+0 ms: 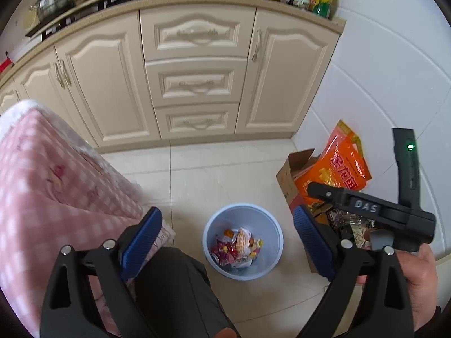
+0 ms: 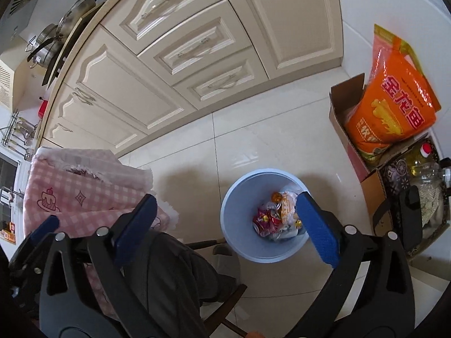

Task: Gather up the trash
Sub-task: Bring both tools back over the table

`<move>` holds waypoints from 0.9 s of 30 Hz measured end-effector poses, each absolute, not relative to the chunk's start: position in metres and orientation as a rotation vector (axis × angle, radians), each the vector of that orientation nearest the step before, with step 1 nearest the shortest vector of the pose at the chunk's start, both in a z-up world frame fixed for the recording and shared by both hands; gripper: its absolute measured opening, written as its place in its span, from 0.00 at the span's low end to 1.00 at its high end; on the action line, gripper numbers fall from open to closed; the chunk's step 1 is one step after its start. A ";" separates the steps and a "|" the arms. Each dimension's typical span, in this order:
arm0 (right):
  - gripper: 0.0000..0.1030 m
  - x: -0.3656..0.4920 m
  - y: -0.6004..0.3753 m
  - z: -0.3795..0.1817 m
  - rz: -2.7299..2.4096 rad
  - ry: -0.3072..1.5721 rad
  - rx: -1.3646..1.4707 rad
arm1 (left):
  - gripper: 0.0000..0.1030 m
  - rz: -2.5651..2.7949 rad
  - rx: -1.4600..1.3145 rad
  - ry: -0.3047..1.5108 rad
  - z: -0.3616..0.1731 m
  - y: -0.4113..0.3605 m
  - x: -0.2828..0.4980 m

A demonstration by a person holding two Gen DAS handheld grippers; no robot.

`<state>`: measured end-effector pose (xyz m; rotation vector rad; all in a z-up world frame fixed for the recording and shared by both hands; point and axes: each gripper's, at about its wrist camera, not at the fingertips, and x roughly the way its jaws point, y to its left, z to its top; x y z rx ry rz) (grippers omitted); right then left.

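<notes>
Both grippers, left gripper [image 1: 228, 236] and right gripper [image 2: 225, 217], hang wide open and empty over the bin [image 1: 210, 226], presumably so wrappers [image 1: 239, 246] land inside.

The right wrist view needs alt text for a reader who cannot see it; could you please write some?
Open right gripper with blue pads hovers above a light blue bin of colourful wrappers on a pale tiled floor. A pink checked cloth lies left, cream kitchen cabinets behind, and an orange bag in a cardboard box right.
</notes>
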<state>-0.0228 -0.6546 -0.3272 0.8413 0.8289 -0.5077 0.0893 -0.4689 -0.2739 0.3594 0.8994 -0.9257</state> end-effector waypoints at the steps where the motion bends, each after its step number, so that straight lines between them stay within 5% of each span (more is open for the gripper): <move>1: 0.94 -0.021 -0.653 -0.324 -0.506 0.828 0.834 | 0.90 -0.929 0.354 0.888 -0.268 -0.467 0.089; 27: 0.94 0.030 -0.583 -0.209 -0.385 0.709 0.640 | 0.91 -0.883 0.186 0.651 -0.143 -0.368 0.101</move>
